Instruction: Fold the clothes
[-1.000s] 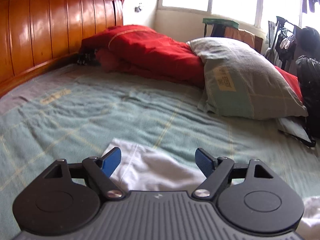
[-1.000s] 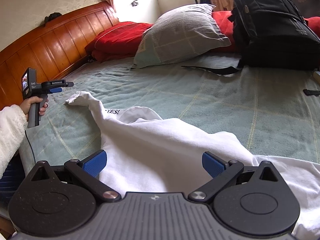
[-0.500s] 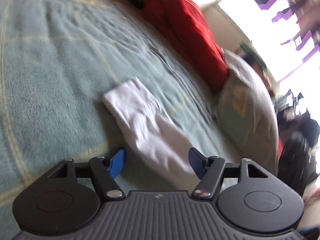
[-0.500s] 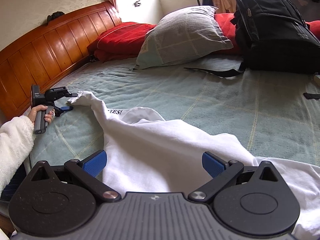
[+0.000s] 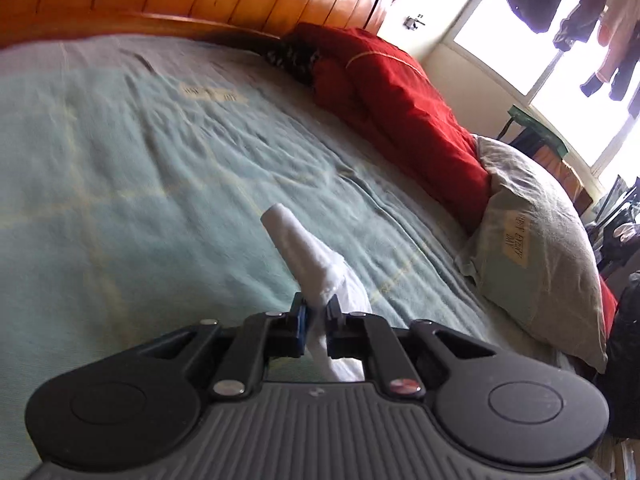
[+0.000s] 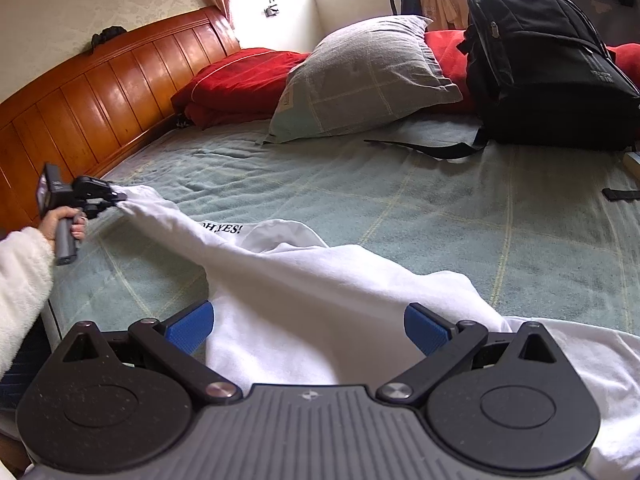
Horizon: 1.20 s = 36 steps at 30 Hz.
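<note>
A white shirt [image 6: 304, 280] with black lettering lies spread on the green bed cover [image 6: 440, 208]. One sleeve [image 5: 298, 246] stretches out to the left. My left gripper [image 5: 316, 314] is shut on that sleeve near its cuff, the blue pads pinching the white cloth. In the right wrist view the same left gripper [image 6: 114, 196] shows at the far left, held by a hand in a fluffy white sleeve [image 6: 20, 280]. My right gripper [image 6: 308, 326] stands open low over the shirt's body, its blue pads [image 6: 190, 326] wide apart with cloth lying between them, not pinched.
A wooden headboard [image 6: 100, 92] runs along the left. A red blanket [image 6: 240, 80], a grey-green pillow [image 6: 368, 76] and a black backpack [image 6: 544, 64] with a loose strap [image 6: 424, 148] sit at the far side of the bed. Clothes hang at the window [image 5: 560, 12].
My left gripper rolled, slid down along the sleeve and shut on it near the cuff, drawing the sleeve taut. The right gripper stayed where it was, open.
</note>
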{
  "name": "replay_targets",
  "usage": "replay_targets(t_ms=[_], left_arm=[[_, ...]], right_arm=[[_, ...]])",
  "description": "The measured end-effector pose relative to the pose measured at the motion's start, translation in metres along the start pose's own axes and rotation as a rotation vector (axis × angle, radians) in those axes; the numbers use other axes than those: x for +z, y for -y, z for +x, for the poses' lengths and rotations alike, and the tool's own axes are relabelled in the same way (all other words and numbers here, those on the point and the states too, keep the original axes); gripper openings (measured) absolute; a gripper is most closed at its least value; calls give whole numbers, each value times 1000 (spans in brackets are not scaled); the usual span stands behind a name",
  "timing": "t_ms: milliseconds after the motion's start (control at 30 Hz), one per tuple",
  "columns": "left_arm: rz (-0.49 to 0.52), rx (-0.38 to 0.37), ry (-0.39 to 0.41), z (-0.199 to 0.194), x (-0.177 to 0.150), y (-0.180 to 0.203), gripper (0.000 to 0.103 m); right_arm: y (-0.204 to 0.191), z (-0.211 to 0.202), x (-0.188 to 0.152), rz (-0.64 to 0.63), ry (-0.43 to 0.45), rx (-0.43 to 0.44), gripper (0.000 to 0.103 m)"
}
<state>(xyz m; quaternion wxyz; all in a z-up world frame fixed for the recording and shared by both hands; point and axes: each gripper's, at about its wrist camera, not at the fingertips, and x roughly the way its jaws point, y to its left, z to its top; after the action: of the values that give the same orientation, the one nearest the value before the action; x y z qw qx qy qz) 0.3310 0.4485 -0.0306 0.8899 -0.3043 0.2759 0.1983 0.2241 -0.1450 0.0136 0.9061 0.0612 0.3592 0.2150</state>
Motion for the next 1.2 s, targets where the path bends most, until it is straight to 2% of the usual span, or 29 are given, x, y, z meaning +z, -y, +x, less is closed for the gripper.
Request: replay_targets(t_ms=[233, 333, 400, 600, 767, 833, 1000, 1200], left_arm=[[151, 162, 0, -33, 3, 6, 23], [201, 176, 1, -47, -1, 10, 30], [246, 168, -18, -55, -7, 19, 39], [454, 76, -135, -79, -58, 64, 57], [643, -63, -239, -106, -123, 114, 70], [716, -125, -265, -121, -152, 134, 72], [913, -241, -261, -164, -224, 178, 82], [989, -338, -252, -205, -280, 213, 87]], right_arm=[[-8, -16, -4, -8, 24, 13, 103], [-9, -26, -7, -3, 34, 6, 103], [-9, -33, -9, 6, 39, 0, 103], [-4, -52, -22, 44, 42, -23, 103], [0, -71, -40, 64, 40, -63, 103], [2, -79, -49, 75, 42, -76, 103], [9, -91, -74, 125, 37, -90, 103], [14, -101, -99, 176, 48, -83, 103]])
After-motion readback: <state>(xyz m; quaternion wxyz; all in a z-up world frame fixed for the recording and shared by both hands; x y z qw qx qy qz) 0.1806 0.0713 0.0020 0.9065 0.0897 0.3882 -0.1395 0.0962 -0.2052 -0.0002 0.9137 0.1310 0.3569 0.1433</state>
